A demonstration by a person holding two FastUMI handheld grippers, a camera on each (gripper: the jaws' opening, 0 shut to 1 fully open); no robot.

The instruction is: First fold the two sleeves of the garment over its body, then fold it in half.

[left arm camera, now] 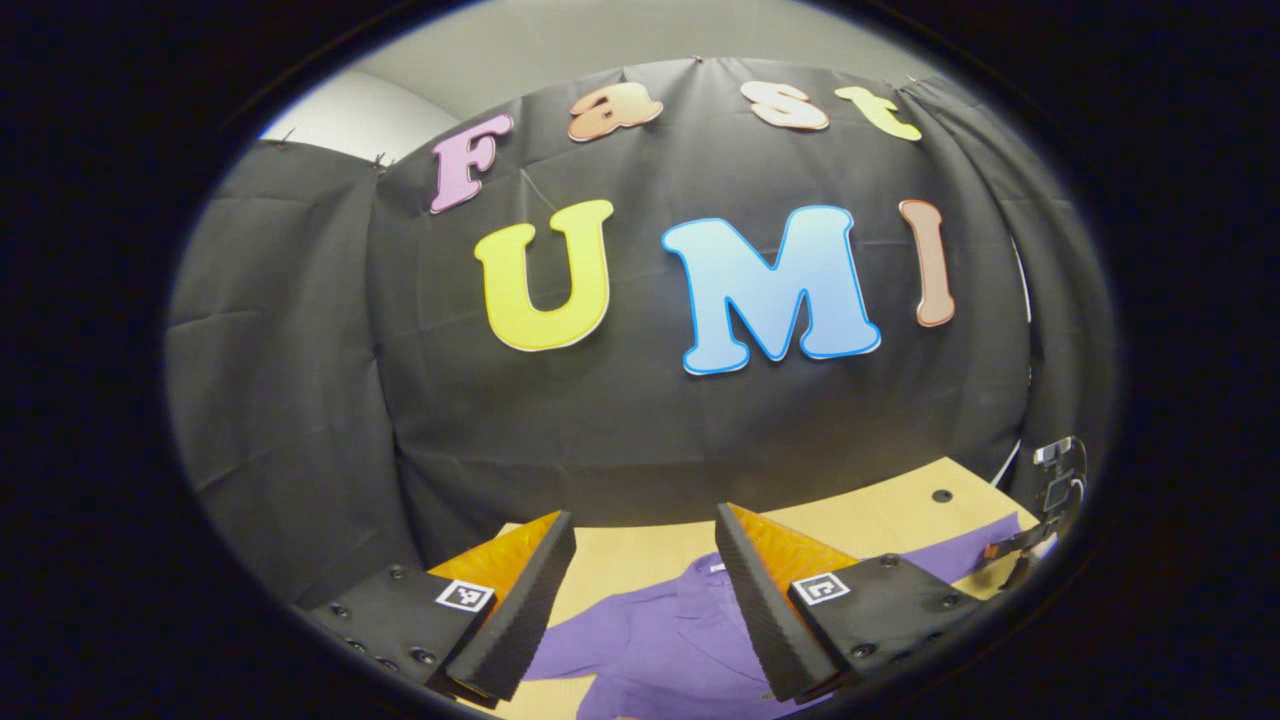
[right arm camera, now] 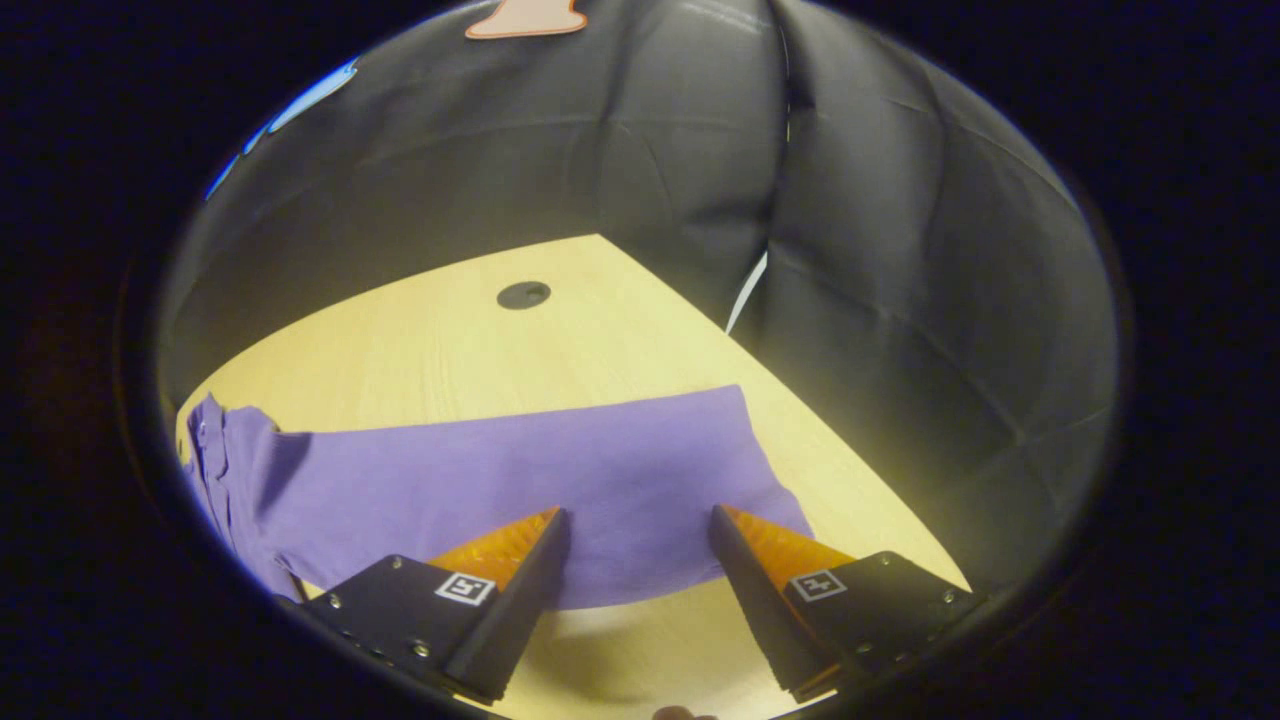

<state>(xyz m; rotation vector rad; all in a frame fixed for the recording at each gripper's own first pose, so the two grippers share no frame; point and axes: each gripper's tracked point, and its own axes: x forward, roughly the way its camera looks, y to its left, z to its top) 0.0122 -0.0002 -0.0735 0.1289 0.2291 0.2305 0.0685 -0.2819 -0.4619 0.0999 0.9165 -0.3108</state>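
Note:
A purple shirt [left arm camera: 665, 640] lies flat on the wooden table [left arm camera: 880, 515], its collar toward the far wall. In the left gripper view my left gripper [left arm camera: 640, 530] hangs open above the shirt's upper body with nothing between its fingers. One purple sleeve [right arm camera: 560, 470] stretches out sideways across the table in the right gripper view. My right gripper [right arm camera: 638, 522] is open just over that sleeve's near edge, close to the cuff end. The right gripper [left arm camera: 1030, 550] also shows at the far right of the left gripper view, by the sleeve's tip.
Black cloth walls close in the table at the back and right. A dark round hole [right arm camera: 523, 294] sits in the tabletop behind the sleeve. The table's right edge [right arm camera: 860, 470] runs diagonally just past the cuff. Bare wood lies in front of the sleeve.

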